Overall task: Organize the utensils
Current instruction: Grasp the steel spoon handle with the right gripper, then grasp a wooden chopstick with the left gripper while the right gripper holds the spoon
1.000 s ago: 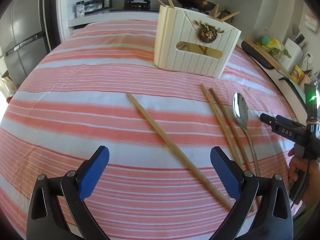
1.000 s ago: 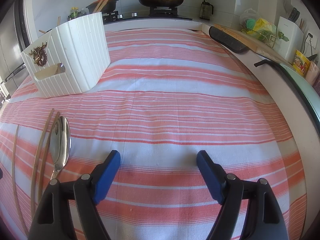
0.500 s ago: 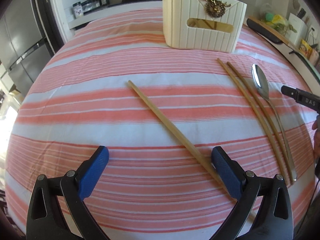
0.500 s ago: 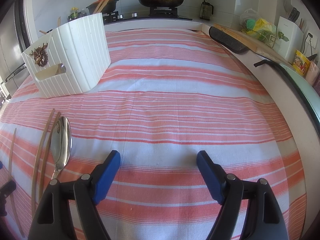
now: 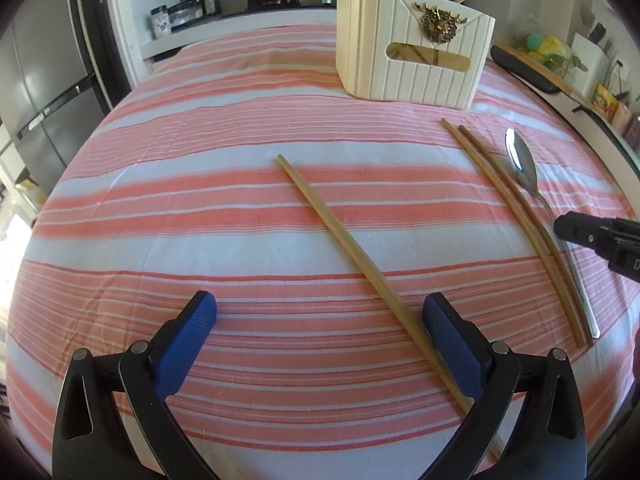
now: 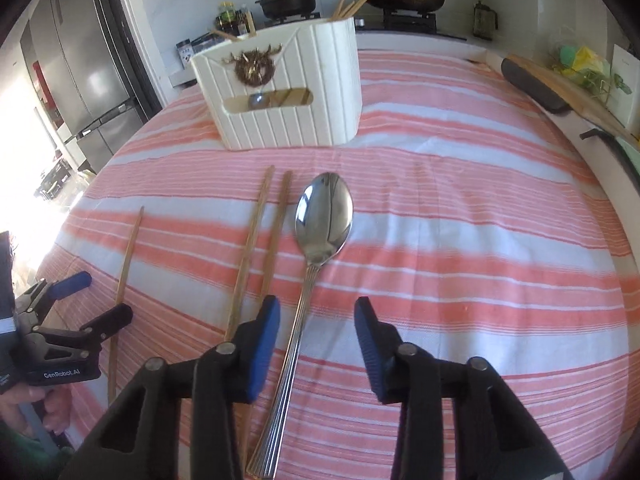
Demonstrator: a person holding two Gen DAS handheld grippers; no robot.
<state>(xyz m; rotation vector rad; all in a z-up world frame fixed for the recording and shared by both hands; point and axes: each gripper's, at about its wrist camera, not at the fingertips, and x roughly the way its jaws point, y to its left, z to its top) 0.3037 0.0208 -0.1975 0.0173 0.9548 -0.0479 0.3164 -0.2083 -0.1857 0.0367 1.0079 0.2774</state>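
Note:
A white ribbed utensil holder (image 5: pixel 412 52) with chopsticks in it stands at the far side of the striped tablecloth; it also shows in the right wrist view (image 6: pixel 288 84). A single wooden chopstick (image 5: pixel 352 256) lies diagonally between the fingers of my open left gripper (image 5: pixel 320 320), near its right finger. A pair of chopsticks (image 6: pixel 260 240) lies left of a metal spoon (image 6: pixel 320 232). My right gripper (image 6: pixel 316 320) is open and straddles the spoon's handle. The pair (image 5: pixel 516 216) and the spoon (image 5: pixel 524 168) also show in the left wrist view.
The red-and-white striped tablecloth (image 5: pixel 200 220) covers the table. A stove with pots (image 6: pixel 288 0) and a pan stands behind. A fridge (image 6: pixel 80 60) is at the left. A cutting board (image 6: pixel 560 84) and clutter lie along the right edge.
My right gripper has swung left and now sits over the spoon's handle, with its jaws narrower. My left gripper has moved slightly closer to the single chopstick.

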